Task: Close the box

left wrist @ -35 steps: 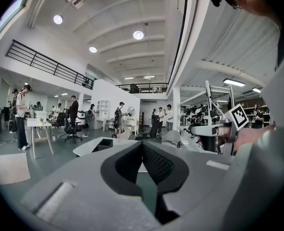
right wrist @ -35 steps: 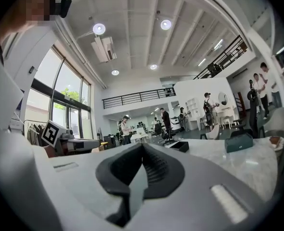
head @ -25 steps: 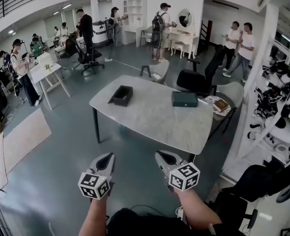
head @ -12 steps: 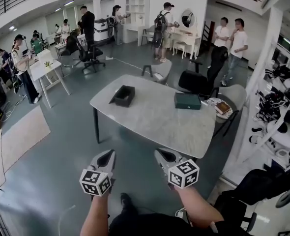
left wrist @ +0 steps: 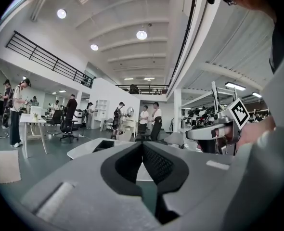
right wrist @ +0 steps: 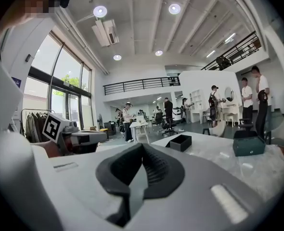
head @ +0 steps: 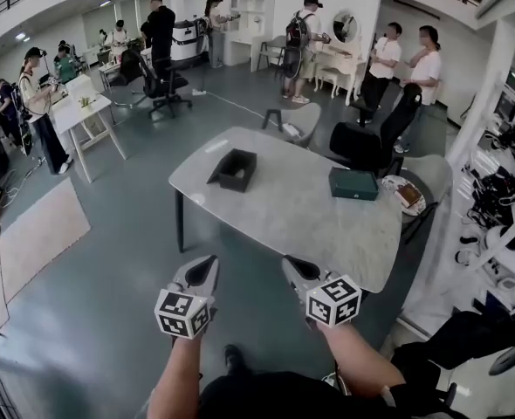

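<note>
A black open box [head: 236, 169] sits on the far left part of the white marble table [head: 284, 221]; a closed dark green box [head: 353, 183] sits at its far right. Both grippers hang in the air short of the table's near edge, apart from both boxes. My left gripper [head: 207, 265] is shut with nothing in it, and so is my right gripper [head: 292, 264]. The right gripper view looks past the closed jaws [right wrist: 141, 148] to the black box [right wrist: 180, 142] and the green box [right wrist: 248, 146]. In the left gripper view the jaws [left wrist: 142, 146] meet, with the table [left wrist: 84, 150] beyond.
Grey and black chairs [head: 362, 147] stand behind the table, and a round stool [head: 410, 196] with an item on it stands at its right end. Racks of gear [head: 511, 225] line the right. A white desk [head: 78, 112] and several people stand at the back.
The table has come a little nearer and shifted right in the head view as the person walks toward it. Both grippers stay shut and side by side.
</note>
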The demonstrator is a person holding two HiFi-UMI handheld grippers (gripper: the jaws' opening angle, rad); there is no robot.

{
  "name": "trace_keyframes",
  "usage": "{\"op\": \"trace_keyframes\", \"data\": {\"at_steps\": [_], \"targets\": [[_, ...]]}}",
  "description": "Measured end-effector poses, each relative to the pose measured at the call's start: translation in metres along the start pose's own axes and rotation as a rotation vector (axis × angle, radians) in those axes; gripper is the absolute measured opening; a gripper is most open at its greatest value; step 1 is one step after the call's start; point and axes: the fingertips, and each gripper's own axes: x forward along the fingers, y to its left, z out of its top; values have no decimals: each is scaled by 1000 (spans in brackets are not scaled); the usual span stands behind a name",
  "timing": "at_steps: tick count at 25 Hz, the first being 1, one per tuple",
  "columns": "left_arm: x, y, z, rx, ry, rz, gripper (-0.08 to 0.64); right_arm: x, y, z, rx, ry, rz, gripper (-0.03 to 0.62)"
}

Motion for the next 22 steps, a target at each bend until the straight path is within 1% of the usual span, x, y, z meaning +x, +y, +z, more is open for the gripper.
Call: {"op": "trace_keyframes", "data": {"at_steps": [4, 8, 11, 15, 18, 22], "targets": [[11, 59, 12, 4, -4, 14, 11, 57, 9, 20, -38, 38, 14, 2], [23, 101, 9, 18, 13, -17, 11, 111, 14, 41, -57, 21, -1, 2], [30, 131, 6, 19, 18, -20, 11, 147, 15, 42, -46, 27, 0, 2], [41, 167, 3, 5, 34, -11, 11, 181, 11, 40, -31, 30, 2, 2], [56, 187, 4, -9, 39, -3, 11, 201, -1, 37, -12, 44, -10, 2], [83, 204, 1, 0, 67, -12, 11, 226, -23, 32, 30, 50, -28, 2]]}}
